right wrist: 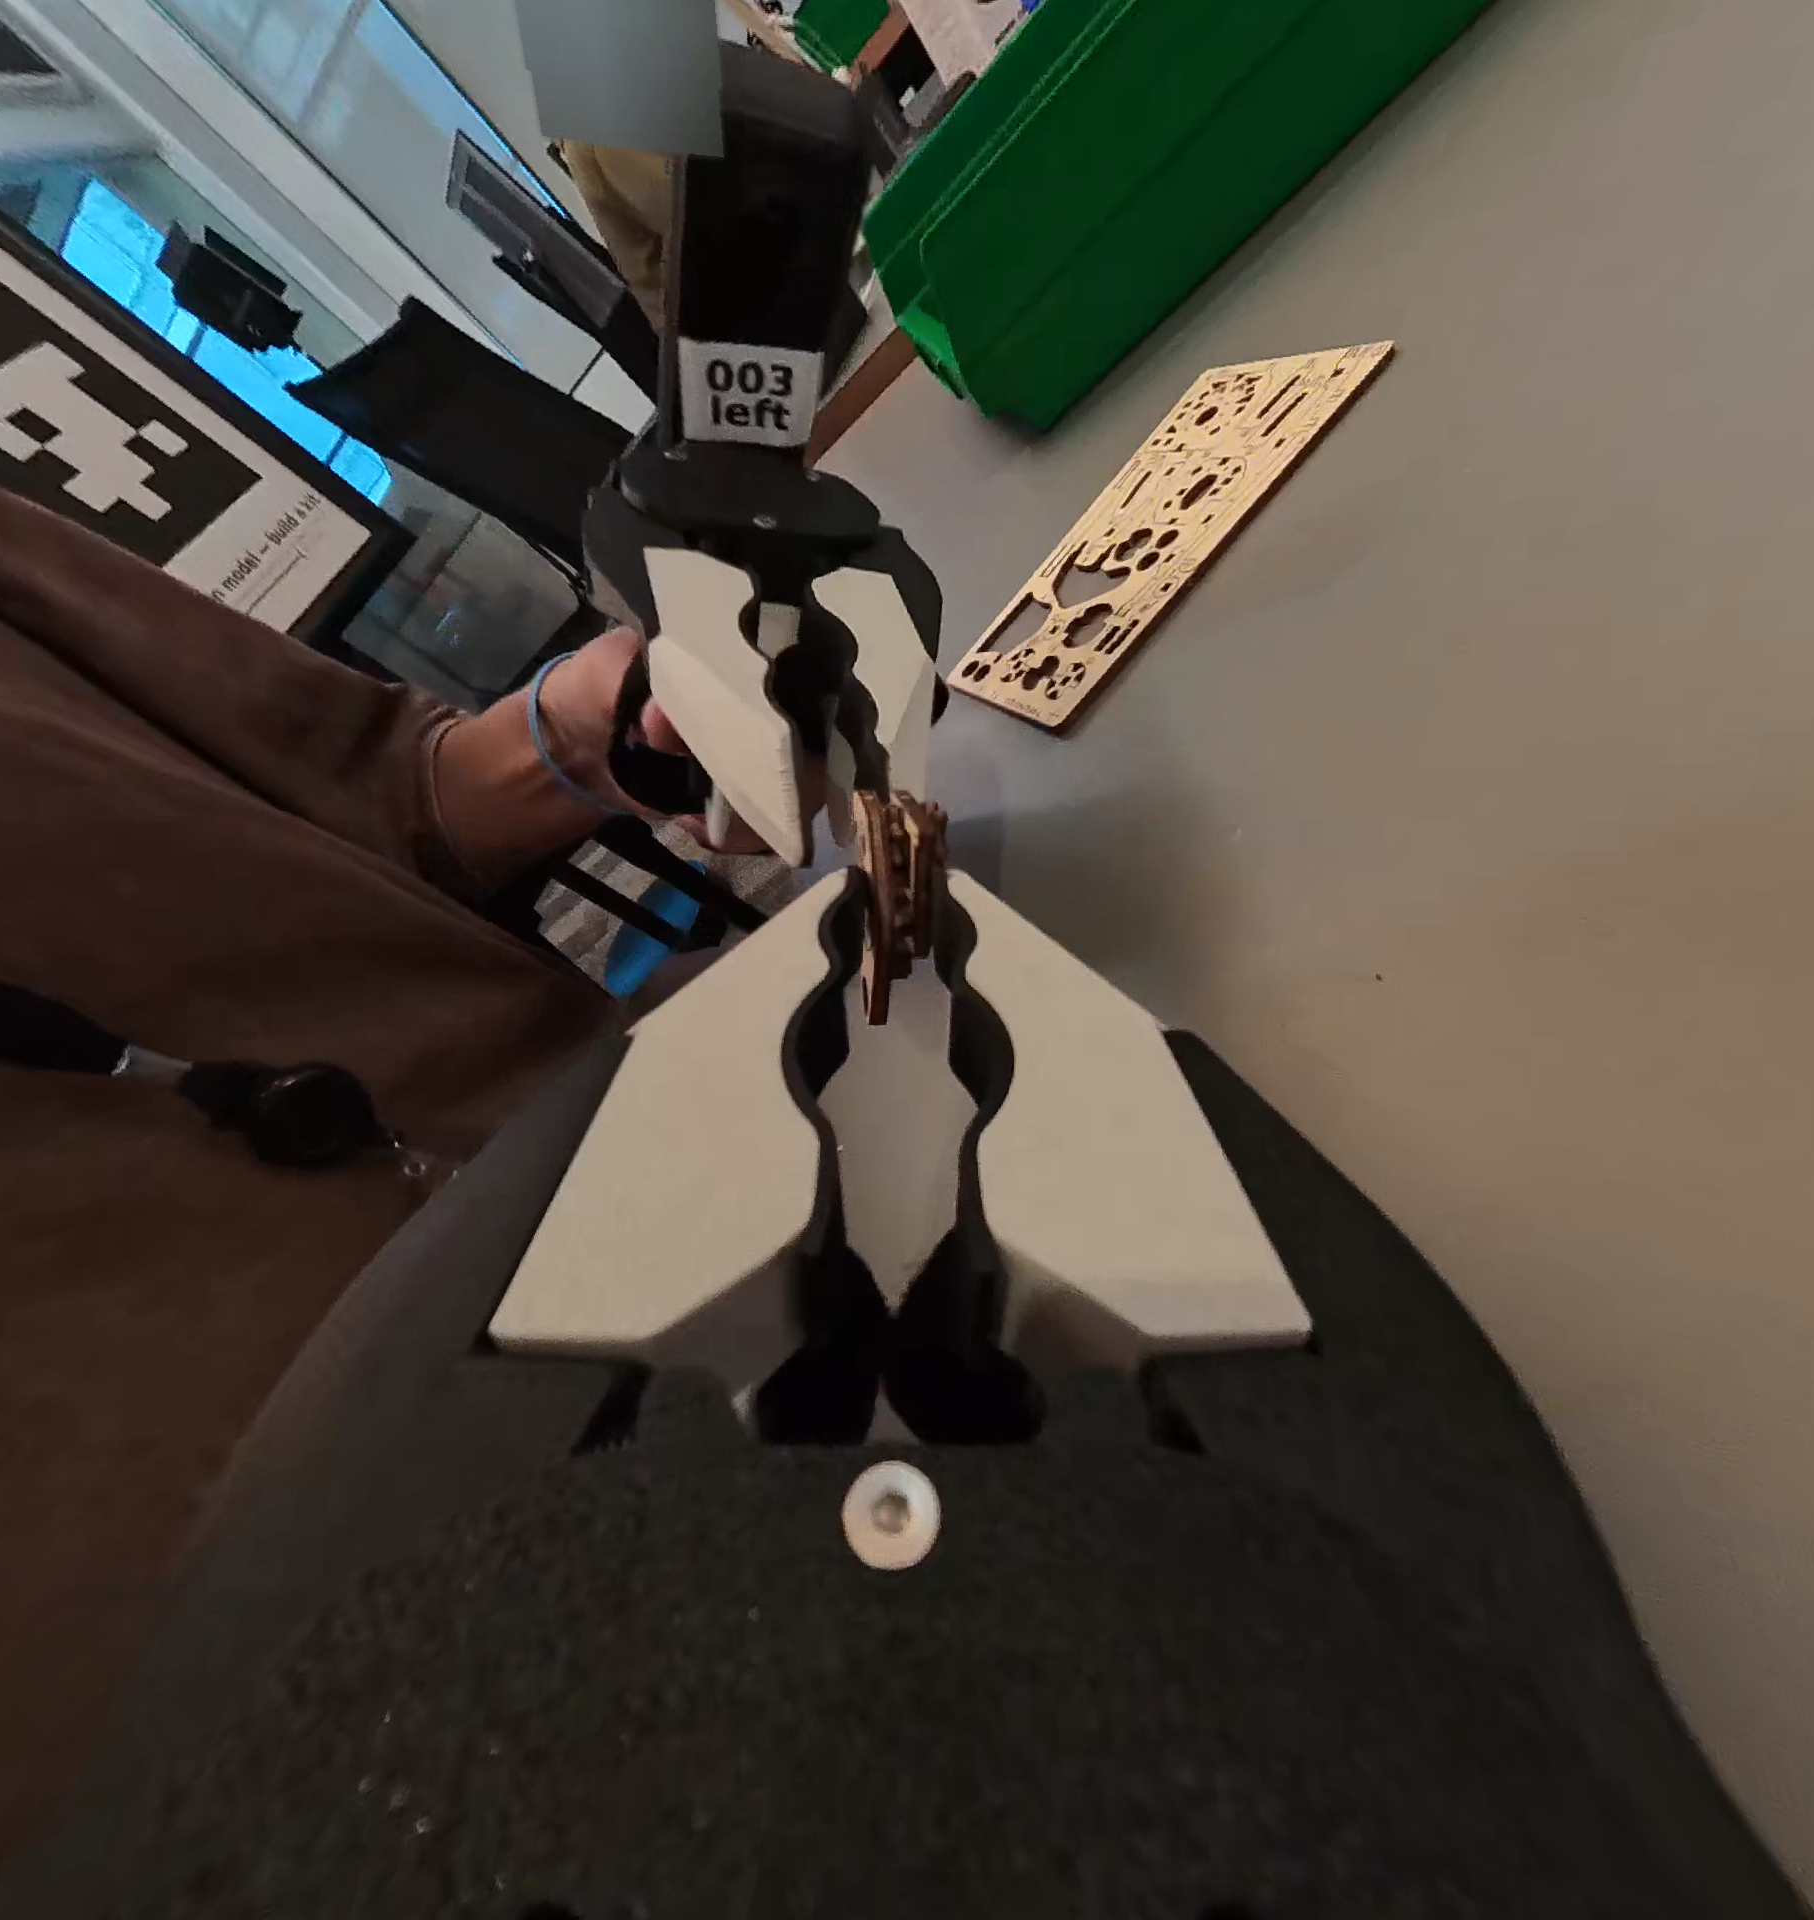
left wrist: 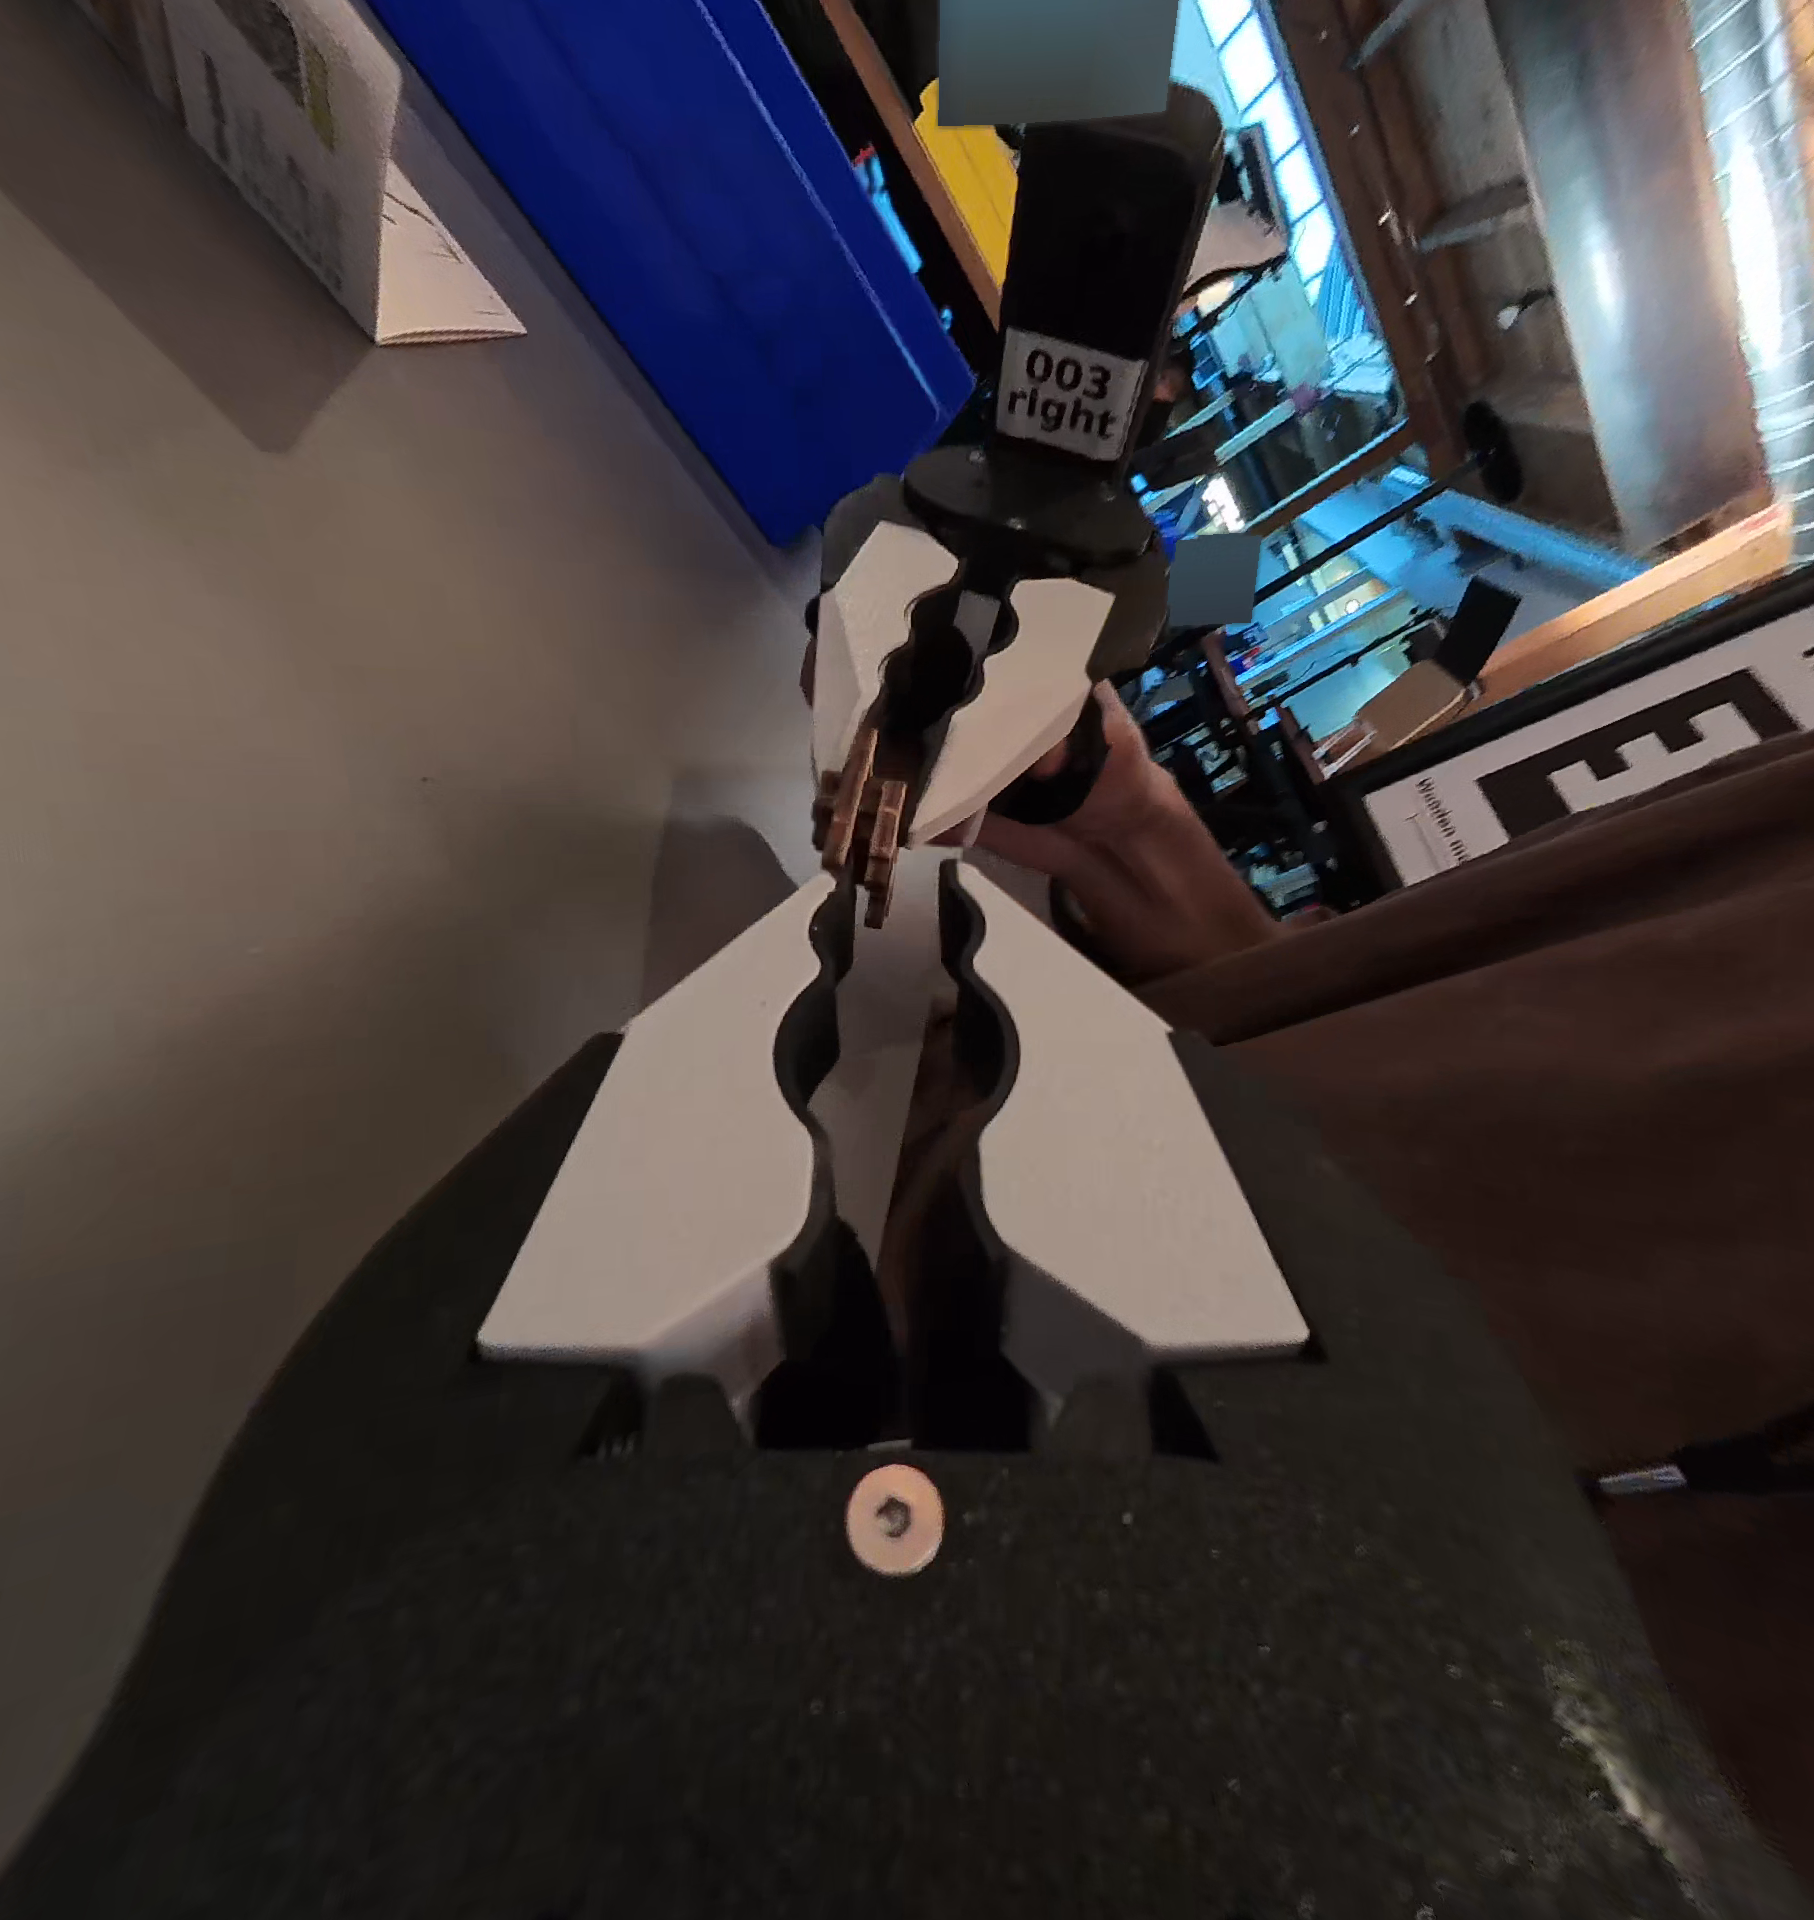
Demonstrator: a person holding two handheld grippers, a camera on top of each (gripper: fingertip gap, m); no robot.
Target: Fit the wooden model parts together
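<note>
We hold one tool in each hand above the grey surface (right wrist: 1505, 935), tip to tip. The right tool (right wrist: 898, 914) is closed on the wooden assembly (right wrist: 898, 914), a small stack of thin, notched brown pieces gripped near the fingertips. From the left wrist view, the same assembly (left wrist: 861, 821) projects from the right tool (left wrist: 882, 800) toward our left tool (left wrist: 887, 894).

The left tool stands narrowly parted. Its fingertips sit just beside the assembly, one on each side in the left wrist view. We cannot tell whether they touch the wood or grip a part of their own; the right wrist view shows the left tool (right wrist: 830, 831) meeting the top edge of the stack.

Progress, as we judge it:
- Done: several parts are already joined into a layered sub-assembly, held clear of the surface.
- In hand: alignment or pressing of the stack between the two tools.
- Left: the wooden sheet (right wrist: 1173, 540) lies flat on the surface, well apart from the tools and near the green bin (right wrist: 1142, 187). It shows many empty cut-outs, yet some outlines appear unpunched, so further parts probably remain.

A blue bin (left wrist: 695, 260) stands at the far edge in the left wrist view.
</note>
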